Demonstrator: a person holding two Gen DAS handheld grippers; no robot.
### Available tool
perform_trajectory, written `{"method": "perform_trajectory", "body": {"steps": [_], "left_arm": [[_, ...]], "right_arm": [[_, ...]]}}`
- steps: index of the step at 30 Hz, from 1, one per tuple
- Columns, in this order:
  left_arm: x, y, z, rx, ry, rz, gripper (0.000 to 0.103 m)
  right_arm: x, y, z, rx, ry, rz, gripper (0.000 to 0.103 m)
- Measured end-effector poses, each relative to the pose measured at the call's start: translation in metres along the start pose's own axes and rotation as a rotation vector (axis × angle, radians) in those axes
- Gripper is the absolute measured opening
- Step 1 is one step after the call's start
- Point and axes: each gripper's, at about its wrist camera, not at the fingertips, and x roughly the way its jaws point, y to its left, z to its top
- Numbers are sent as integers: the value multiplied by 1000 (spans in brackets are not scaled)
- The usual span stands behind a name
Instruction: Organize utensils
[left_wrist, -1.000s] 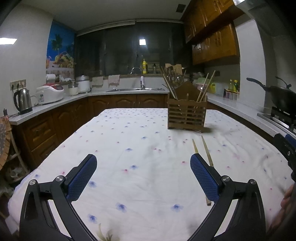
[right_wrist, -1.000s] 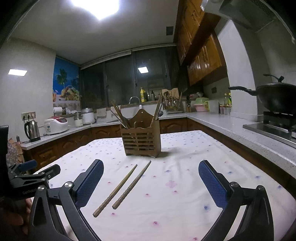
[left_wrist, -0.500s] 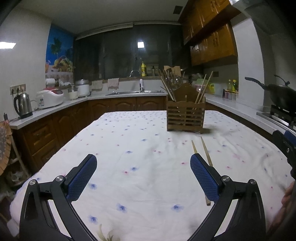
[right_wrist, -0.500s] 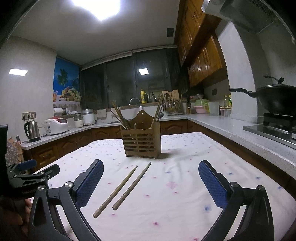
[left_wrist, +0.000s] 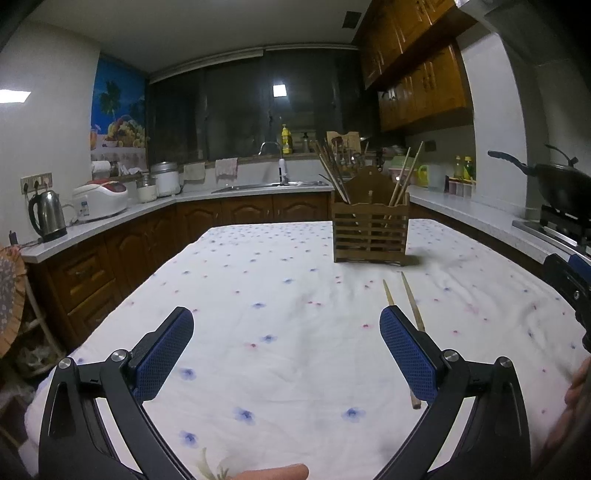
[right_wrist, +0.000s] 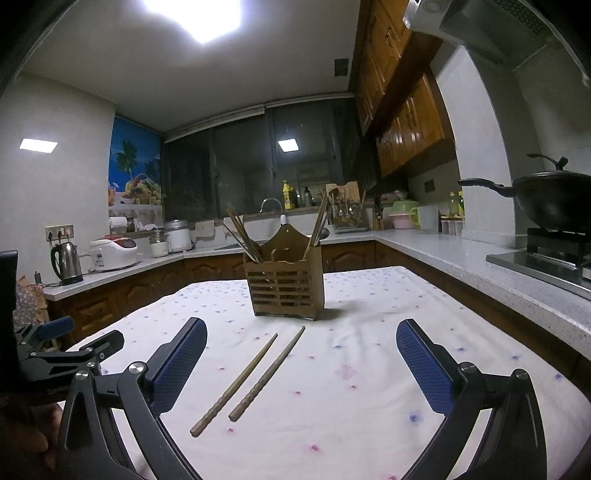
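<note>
Two hand-held grippers: the left hand-held gripper (left_wrist: 286, 347) and the right hand-held gripper (right_wrist: 301, 354) both have jaws wide apart, holding nothing. Between them, two chopsticks (right_wrist: 251, 376) lie loose on the desk (right_wrist: 369, 406). Behind stands the wooden holder (right_wrist: 284, 284), already holding some. These two are left.

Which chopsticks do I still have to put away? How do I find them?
Look at the table with the white flowered cloth. In front of the wooden slatted holder lie two brown chopsticks side by side, flat on the cloth. The other chopsticks stand up inside the holder; only these two are lying down.
</note>
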Motion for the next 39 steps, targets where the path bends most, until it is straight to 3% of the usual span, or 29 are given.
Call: {"method": "perform_trajectory", "body": {"steps": [39], "left_arm": [[2,3,-2,-16,39,-6,103]], "right_arm": [[0,9,12,14,3,43,103]]}}
